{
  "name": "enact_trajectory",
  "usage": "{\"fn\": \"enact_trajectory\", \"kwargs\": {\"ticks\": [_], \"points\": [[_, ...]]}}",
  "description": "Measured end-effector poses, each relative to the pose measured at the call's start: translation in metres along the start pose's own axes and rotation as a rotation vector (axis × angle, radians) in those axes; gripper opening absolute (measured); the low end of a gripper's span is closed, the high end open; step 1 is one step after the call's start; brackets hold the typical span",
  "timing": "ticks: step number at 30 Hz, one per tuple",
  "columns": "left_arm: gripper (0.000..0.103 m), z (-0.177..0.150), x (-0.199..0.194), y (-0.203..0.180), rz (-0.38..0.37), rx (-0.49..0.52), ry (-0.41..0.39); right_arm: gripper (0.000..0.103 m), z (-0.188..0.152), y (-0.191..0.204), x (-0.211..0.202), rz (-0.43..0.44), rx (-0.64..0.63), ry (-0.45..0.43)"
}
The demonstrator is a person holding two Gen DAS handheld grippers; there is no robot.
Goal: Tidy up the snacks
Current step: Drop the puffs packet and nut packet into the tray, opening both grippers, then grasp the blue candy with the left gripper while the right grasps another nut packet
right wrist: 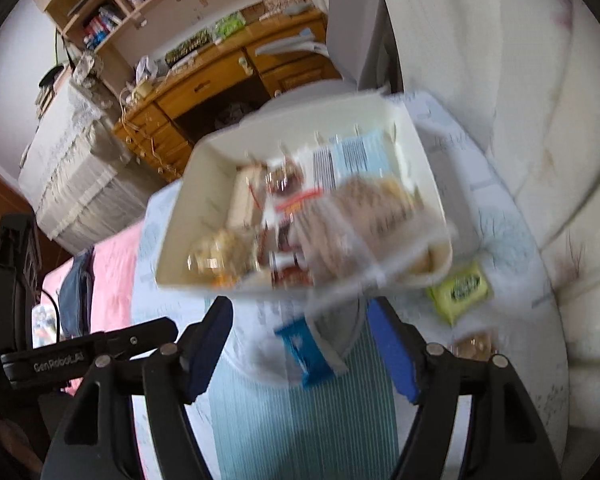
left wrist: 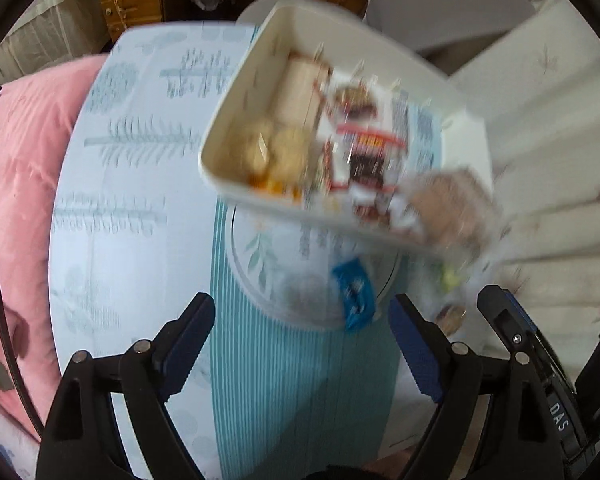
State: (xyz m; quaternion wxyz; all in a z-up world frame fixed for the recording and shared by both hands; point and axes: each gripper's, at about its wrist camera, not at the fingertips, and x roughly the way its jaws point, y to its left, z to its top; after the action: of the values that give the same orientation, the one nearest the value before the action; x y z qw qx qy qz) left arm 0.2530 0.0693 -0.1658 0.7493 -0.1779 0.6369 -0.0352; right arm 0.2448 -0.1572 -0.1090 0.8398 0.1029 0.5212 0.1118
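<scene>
**Both grippers free, most snacks already in the box**

We see a cream box (left wrist: 236, 120) standing on the round surface (left wrist: 140, 208), which carries a pale cloth with a tree print and a striped teal mat (left wrist: 292, 392). The box holds several snacks: round pastries (left wrist: 268, 148) at the near corner, a red and white packet (left wrist: 360, 148), and a large clear bag (right wrist: 364, 208) lying half over the near rim. The pictures are blurred, so we cannot read any label.

Some snacks are not yet inside. A blue packet (right wrist: 306, 354) lies on a plate (left wrist: 252, 264) just in front of the box, and a green packet (right wrist: 460, 286) lies on the cloth beside the box, to its right.

The left gripper (left wrist: 302, 344) has its fingers wide apart and holds nothing. The right gripper (right wrist: 300, 348) is also spread wide and empty, with the blue packet seen between its fingers.

We judge the sorting is well along, and the step in hand is to collect the loose packets. The next move probably calls for lowering the right gripper onto the blue packet, closing on its thin edge, and carrying it over the rim.
</scene>
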Motion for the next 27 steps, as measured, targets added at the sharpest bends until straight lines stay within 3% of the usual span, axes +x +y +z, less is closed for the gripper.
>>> {"fn": "enact_trajectory", "kwargs": {"ticks": [6, 14, 19, 27], "points": [[0.087, -0.033, 0.027, 0.002, 0.044, -0.015, 0.085, 0.071, -0.042, -0.016, 0.010, -0.027, -0.010, 0.097], [0.087, -0.059, 0.047, -0.009, 0.112, -0.036, 0.075, 0.071, -0.088, -0.053, 0.011, -0.097, -0.037, 0.172], [0.087, -0.061, 0.064, -0.022, 0.130, -0.045, 0.058, 0.071, -0.095, -0.085, 0.007, -0.146, -0.017, 0.160], [0.087, -0.052, 0.095, -0.040, 0.172, -0.077, 0.122, 0.074, -0.085, -0.122, 0.009, -0.199, -0.009, 0.136]]}}
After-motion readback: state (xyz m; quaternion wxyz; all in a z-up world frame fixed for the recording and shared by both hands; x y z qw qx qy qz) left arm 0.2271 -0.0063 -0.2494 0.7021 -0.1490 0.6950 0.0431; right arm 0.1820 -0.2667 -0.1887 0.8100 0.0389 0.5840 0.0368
